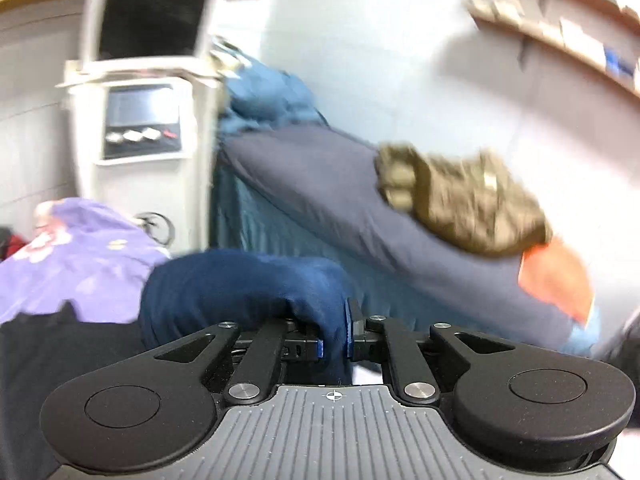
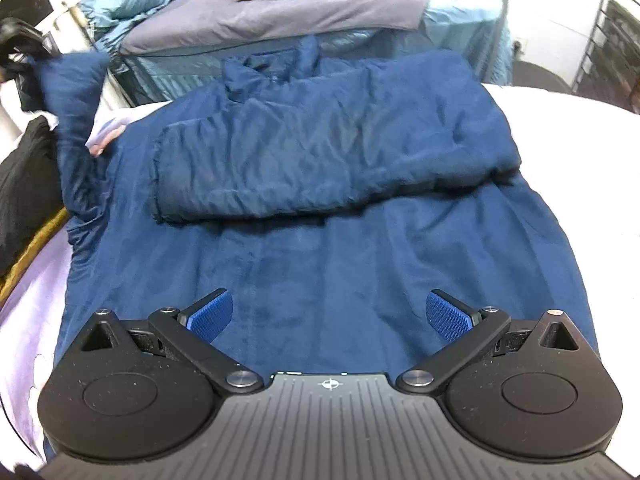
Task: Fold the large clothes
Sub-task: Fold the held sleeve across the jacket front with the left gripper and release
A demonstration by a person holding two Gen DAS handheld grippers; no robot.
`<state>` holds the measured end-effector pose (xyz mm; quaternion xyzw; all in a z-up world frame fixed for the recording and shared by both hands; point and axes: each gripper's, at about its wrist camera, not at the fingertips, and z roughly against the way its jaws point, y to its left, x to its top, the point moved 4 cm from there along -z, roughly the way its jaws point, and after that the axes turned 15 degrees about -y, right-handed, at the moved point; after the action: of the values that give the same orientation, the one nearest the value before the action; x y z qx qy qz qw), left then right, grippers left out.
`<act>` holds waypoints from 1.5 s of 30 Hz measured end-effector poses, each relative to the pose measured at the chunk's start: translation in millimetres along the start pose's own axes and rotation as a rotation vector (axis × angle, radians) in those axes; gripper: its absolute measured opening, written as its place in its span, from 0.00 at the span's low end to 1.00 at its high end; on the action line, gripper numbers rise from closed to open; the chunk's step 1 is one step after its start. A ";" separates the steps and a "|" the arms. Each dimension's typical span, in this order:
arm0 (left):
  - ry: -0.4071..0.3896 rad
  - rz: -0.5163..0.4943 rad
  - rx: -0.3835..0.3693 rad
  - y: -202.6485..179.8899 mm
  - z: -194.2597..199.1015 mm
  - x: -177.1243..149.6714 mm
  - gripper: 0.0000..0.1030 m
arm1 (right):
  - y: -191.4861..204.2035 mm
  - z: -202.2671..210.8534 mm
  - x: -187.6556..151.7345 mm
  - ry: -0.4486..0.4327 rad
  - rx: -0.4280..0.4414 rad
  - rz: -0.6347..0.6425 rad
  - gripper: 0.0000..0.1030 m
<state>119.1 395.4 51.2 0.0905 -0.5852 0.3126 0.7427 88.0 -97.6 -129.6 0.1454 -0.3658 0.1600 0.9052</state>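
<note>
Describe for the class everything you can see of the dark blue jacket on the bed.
The blue jacket is large, soft and fleecy-looking, spread flat over a white bed, collar at the far end. One sleeve is folded across the chest. The other sleeve is lifted off the bed, its cuff pinched in the shut left gripper. The right gripper hovers open over the hem, not gripping it.
</note>
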 end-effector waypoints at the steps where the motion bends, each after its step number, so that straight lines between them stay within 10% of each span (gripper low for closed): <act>1: -0.020 0.026 0.030 15.0 17.4 7.7 0.51 | 3.7 -0.9 1.1 -0.001 0.011 0.007 0.99; 9: 0.032 0.125 0.350 135.2 100.0 -43.6 0.49 | 30.5 2.1 0.8 -0.019 0.078 0.033 0.99; 15: 0.059 0.112 0.395 151.9 90.3 -71.3 0.49 | 33.7 9.2 0.4 -0.024 0.084 0.040 0.99; 24: -0.024 -0.146 0.024 0.4 50.4 -37.9 0.49 | 6.4 25.0 -4.2 -0.052 0.028 -0.043 0.99; 31: 0.185 -0.326 -0.303 -146.8 25.4 -139.5 0.51 | -11.8 35.1 -10.7 -0.060 -0.013 -0.101 0.99; 38: 0.408 -0.666 -0.351 -217.7 10.5 -293.2 0.65 | -25.8 38.2 -15.4 -0.044 -0.054 -0.124 0.99; 40: 0.418 -0.742 -0.340 -221.4 10.3 -311.4 1.00 | -27.7 38.6 -16.2 -0.038 -0.064 -0.122 0.99; 45: 0.392 -0.849 -0.386 -219.7 21.3 -321.1 1.00 | -32.9 37.7 -17.2 -0.034 -0.076 -0.123 0.99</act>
<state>188.7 96.5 -188.9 0.1209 -0.3934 -0.1198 0.9035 66.2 -144.9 -120.6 0.1356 -0.3774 0.0875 0.9119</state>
